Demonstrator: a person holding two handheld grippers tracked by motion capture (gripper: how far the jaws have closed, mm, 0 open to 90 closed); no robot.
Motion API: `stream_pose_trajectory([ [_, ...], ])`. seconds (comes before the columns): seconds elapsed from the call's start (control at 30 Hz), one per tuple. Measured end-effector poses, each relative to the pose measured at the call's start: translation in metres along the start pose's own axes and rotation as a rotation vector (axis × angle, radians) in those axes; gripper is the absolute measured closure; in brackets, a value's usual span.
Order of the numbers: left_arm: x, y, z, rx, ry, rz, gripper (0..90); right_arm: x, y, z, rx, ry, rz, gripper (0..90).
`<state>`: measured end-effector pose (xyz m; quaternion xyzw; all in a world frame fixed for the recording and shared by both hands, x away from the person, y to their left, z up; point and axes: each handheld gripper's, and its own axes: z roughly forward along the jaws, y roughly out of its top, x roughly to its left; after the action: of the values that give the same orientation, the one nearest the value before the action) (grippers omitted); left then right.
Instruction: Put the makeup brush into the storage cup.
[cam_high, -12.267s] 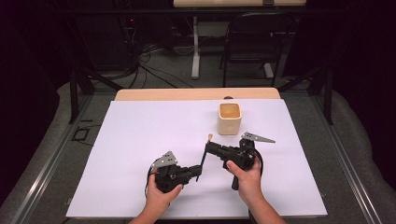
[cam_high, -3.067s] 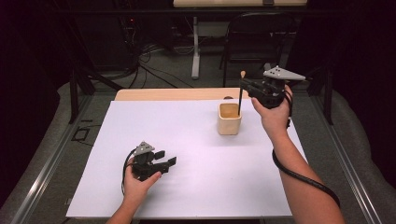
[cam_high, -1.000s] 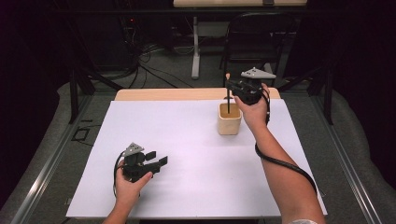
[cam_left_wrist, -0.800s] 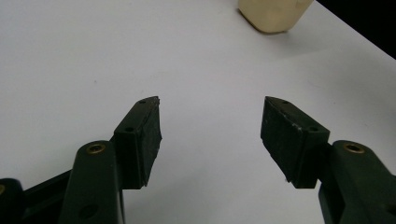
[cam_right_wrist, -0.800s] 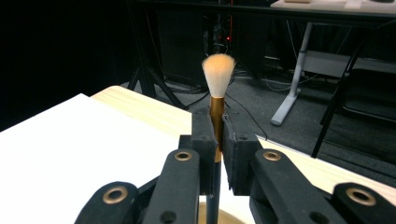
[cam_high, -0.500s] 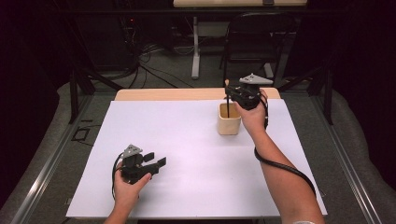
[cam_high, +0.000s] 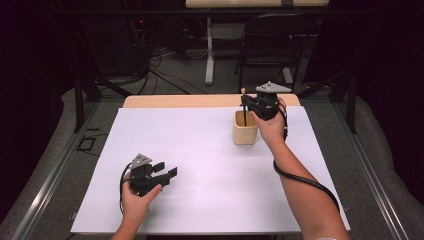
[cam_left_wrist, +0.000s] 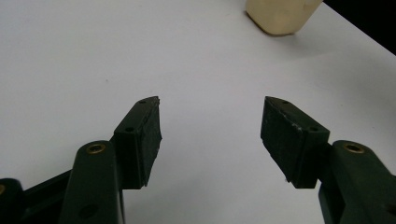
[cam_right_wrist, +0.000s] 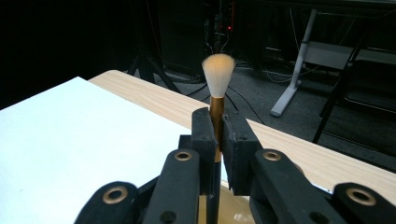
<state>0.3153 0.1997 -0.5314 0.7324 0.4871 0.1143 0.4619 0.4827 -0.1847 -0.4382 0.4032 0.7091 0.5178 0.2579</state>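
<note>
My right claw (cam_high: 246, 103) is clamped on the brush (cam_right_wrist: 217, 88), holding it upright, bristles up, with its dark handle reaching down into the cup (cam_high: 245, 134) near the far edge of the table (cam_high: 210, 150). My left claw (cam_high: 167, 172) rests low over the white sheet, well apart from the cup, jaws spread wide with nothing between them.

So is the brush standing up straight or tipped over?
Standing up straight. The right gripper pinches the brush by its gold neck, fluffy bristles pointing up, and the high view shows its dark handle going down into the cup.
</note>
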Motion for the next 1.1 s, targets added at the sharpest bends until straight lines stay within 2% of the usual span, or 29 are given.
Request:
stream_pose_trajectory([
  [0.23,0.002,-0.005,-0.002,0.007,0.003,-0.001,38.2,-0.001,-0.007,0.005,0.005,-0.004,0.01,84.0],
  [0.47,0.004,-0.005,-0.007,-0.007,0.014,-0.009,38.2,0.001,-0.021,0.013,0.029,0.0,0.006,83.9],
  [0.63,0.004,-0.006,-0.007,-0.003,0.016,-0.008,38.2,0.0,-0.024,0.012,0.045,-0.003,0.002,84.0],
  [1.1,0.003,-0.004,-0.006,-0.012,0.011,-0.005,38.2,-0.003,-0.026,0.006,0.044,-0.013,-0.004,83.9],
])
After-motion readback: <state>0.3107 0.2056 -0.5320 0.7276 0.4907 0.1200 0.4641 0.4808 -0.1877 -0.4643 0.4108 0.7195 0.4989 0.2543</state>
